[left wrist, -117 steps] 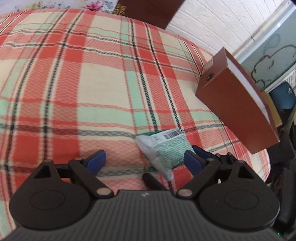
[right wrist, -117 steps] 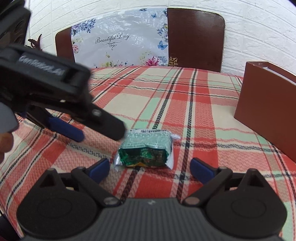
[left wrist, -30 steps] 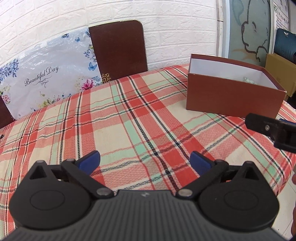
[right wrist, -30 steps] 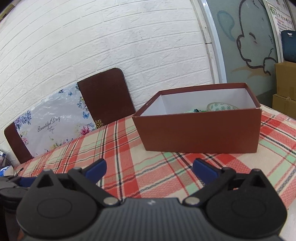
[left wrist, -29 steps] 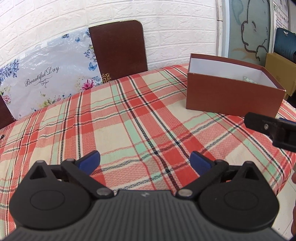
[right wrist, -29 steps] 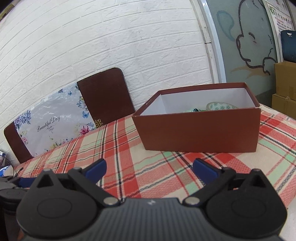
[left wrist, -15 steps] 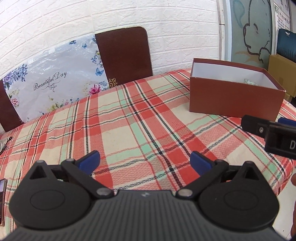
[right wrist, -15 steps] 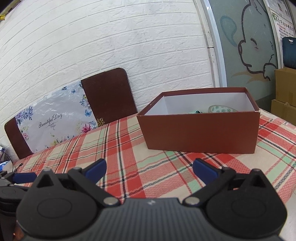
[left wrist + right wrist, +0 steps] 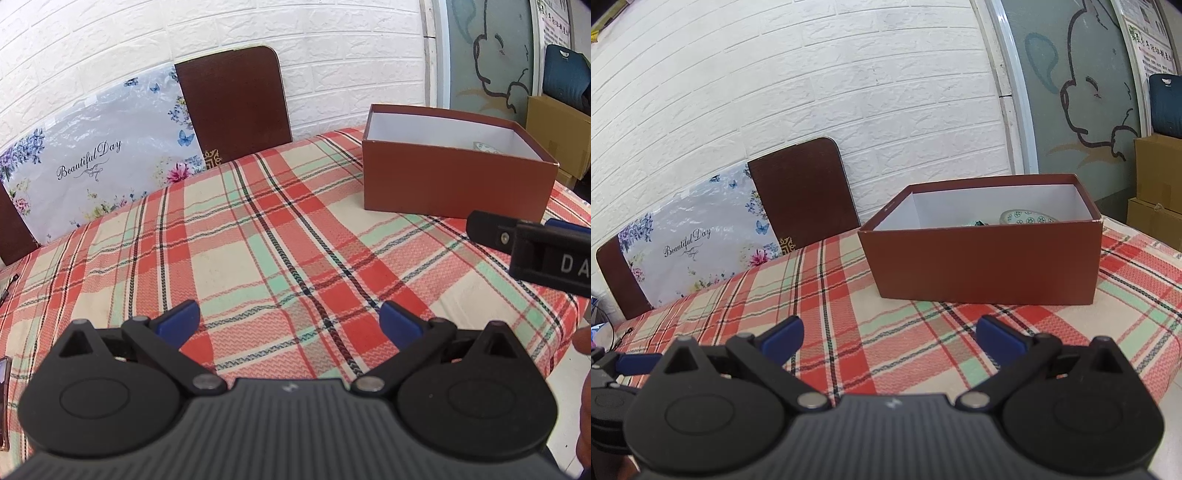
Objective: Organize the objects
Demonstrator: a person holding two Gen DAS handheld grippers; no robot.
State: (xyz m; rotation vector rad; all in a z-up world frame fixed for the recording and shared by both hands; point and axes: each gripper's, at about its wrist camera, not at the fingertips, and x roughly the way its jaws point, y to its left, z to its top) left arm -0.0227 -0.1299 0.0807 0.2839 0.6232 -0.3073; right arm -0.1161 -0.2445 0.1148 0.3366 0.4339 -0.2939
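- hovering left gripper [image 9: 288,319] and right gripper [image 9: 888,334] wide, holding nothing.
- sitting far right on plaid table [image 9: 240,258]: brown box [image 9: 982,266], patterned packets [image 9: 1027,218] inside.
- likely finishing; keeping clear of box walls.

Bright, even daylight is filling both views; shadows are staying soft. Fisheye is bending the brick wall [image 9: 812,92] lines, corners are vignetting dark. Focus is holding sharp, no motion blur.

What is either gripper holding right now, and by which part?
Nothing is held. The left gripper and the right gripper are both open over the tablecloth, with only cloth between their fingers. The box stands apart from both.
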